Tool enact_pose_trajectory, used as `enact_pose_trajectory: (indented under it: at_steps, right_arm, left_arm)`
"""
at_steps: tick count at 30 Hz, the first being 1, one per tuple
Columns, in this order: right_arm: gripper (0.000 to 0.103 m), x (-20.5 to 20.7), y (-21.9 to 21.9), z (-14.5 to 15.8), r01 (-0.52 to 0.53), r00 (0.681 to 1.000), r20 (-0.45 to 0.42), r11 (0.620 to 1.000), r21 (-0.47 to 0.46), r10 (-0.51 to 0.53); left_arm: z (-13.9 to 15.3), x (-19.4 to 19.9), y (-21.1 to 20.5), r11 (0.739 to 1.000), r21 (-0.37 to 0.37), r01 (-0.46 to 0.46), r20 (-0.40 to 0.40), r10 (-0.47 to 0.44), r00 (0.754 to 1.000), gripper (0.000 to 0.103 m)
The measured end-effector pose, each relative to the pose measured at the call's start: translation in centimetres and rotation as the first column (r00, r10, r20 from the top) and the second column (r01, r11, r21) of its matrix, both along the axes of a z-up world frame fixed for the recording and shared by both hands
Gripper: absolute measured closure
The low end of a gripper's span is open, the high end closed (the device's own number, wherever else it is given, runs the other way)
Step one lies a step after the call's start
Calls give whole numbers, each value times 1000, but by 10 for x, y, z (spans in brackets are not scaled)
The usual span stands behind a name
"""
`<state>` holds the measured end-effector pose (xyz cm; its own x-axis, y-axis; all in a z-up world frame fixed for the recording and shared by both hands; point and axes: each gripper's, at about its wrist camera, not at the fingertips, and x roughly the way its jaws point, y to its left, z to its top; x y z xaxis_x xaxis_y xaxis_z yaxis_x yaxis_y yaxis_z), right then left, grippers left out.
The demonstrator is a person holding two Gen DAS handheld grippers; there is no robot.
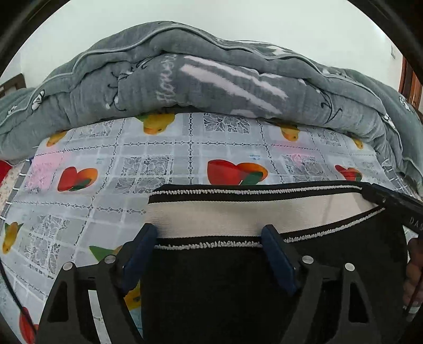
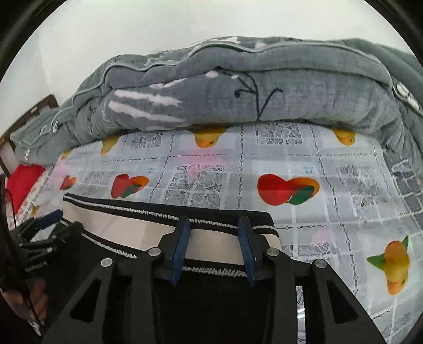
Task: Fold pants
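— What's behind your work?
— A bunched grey quilt (image 1: 201, 79) at the back of the bed (image 1: 111, 164), on its fruit-print sheet.
— And the pants (image 2: 211, 304)?
— Black, lying near you, the cream-striped waistband (image 1: 238, 209) farthest from you.
— Your claws?
— The left claw (image 1: 211, 235) is released, spread wide over the waistband's left end; the right claw (image 2: 215, 238) straddles its right end, pads apart, not pinching.

White wall (image 1: 238, 16), grey quilt (image 1: 211, 74), fruit-print sheet (image 1: 105, 164)

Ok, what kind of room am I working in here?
Most likely a bedroom: the pants lie on a bed covered by a fruit-print sheet, with a bunched grey quilt behind it and a dark wooden bed frame at the edge.
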<state>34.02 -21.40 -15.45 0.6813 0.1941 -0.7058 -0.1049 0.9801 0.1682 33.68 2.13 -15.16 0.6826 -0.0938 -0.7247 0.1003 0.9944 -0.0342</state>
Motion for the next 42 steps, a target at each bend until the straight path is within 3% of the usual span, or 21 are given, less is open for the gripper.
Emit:
enact_pose_trajectory:
  at_steps: [9, 17, 42]
  right_arm:
    - [63, -1, 6, -2, -6, 1000, 16, 999, -54, 7]
    - [63, -1, 8, -1, -4, 1000, 23, 998, -68, 6]
    - [62, -1, 8, -1, -8, 1000, 21, 998, -62, 9]
  left_arm:
    - [-1, 2, -1, 1000, 16, -2, -3, 2, 1000, 20]
    - [-3, 5, 4, 1000, -1, -28, -21, 28, 999, 9]
    - [-4, 4, 2, 999, 16, -31, -10, 31, 999, 9]
